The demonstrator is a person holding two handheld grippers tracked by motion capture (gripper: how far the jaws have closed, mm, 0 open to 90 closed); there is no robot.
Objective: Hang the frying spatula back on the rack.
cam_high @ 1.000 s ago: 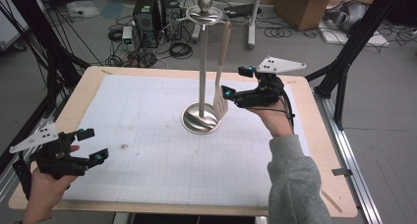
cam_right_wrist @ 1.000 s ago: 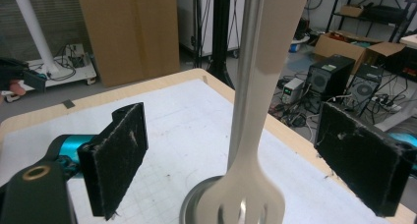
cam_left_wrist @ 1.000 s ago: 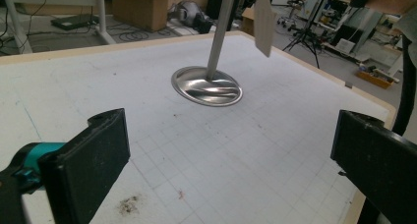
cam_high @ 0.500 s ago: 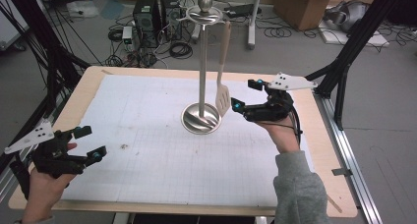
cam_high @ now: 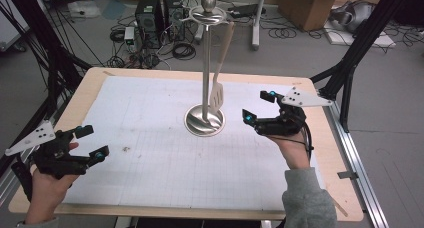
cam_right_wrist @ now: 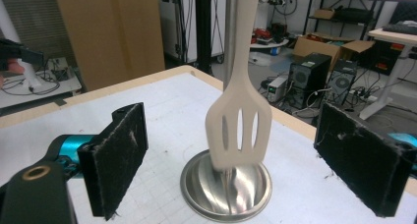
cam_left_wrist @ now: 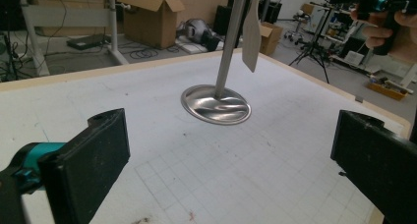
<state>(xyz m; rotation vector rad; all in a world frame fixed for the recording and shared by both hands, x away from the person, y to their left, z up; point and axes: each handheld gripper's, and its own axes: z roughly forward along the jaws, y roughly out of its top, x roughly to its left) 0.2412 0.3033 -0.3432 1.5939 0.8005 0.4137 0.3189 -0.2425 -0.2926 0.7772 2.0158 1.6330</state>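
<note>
A metal utensil stand (cam_high: 205, 119) with a round base and a tall pole stands mid-table. A pale slotted spatula (cam_high: 218, 88) hangs from its top ring, blade just above the base. In the right gripper view the spatula (cam_right_wrist: 239, 126) hangs straight ahead of the wide-apart jaws, with the base (cam_right_wrist: 225, 187) below. My right gripper (cam_high: 258, 105) is open, to the right of the stand and clear of it. My left gripper (cam_high: 91, 141) is open near the table's front left corner. In the left gripper view the base (cam_left_wrist: 216, 104) lies well ahead.
White gridded paper (cam_high: 150, 138) covers the wooden table (cam_high: 90, 83). Black frame legs (cam_high: 350, 63) stand at the right, and computer towers with cables (cam_high: 155, 13) sit on the floor behind. Cardboard boxes (cam_high: 305, 5) lie beyond.
My right gripper has drawn back to the right, away from the hanging spatula. My left gripper has shifted slightly toward the table's front left. The spatula hangs free on the stand.
</note>
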